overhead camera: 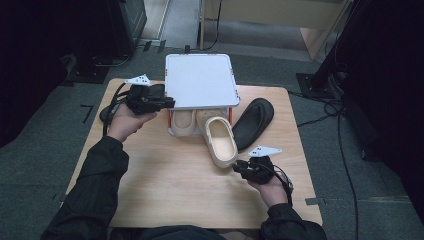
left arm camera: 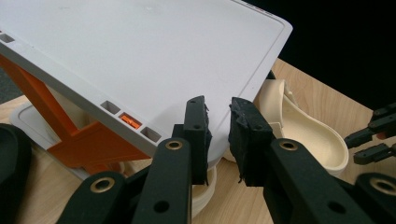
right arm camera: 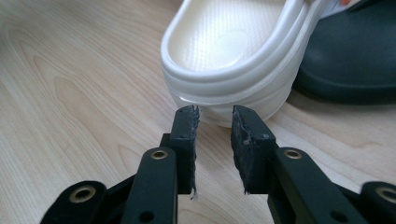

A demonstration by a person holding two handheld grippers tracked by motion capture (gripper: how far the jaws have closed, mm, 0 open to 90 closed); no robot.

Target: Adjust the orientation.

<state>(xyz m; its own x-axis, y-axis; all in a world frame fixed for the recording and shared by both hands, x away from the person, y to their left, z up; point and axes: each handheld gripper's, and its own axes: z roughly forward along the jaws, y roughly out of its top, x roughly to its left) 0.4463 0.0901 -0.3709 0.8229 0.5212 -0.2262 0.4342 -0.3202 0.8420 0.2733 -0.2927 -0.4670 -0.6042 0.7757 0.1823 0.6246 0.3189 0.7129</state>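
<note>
The cream clog [overhead camera: 221,141] lay near the middle of the tabletop [overhead camera: 165,190], toe under the white rack [overhead camera: 200,80] at the far edge and heel toward the near edge, with a black sandal [overhead camera: 255,122] just beside it toward the right edge. The right tongs [right arm camera: 214,122] hovered just short of the heel, jaws parted with nothing between them, so released. The left tongs [left arm camera: 218,122] sat at the rack's left side; the narrow gap between the pads looked empty, and they seemed clenched on nothing rather than gripping the rack's edge. A second cream clog [overhead camera: 183,121] rested under the rack. The likely trouble was the heel rim: it looked thick and rounded, wider than the gap, so a pinch there could slip off or nudge the clog forward against the rack's orange frame [left arm camera: 88,144]. A skewed push might also shove it into the sandal.
</note>
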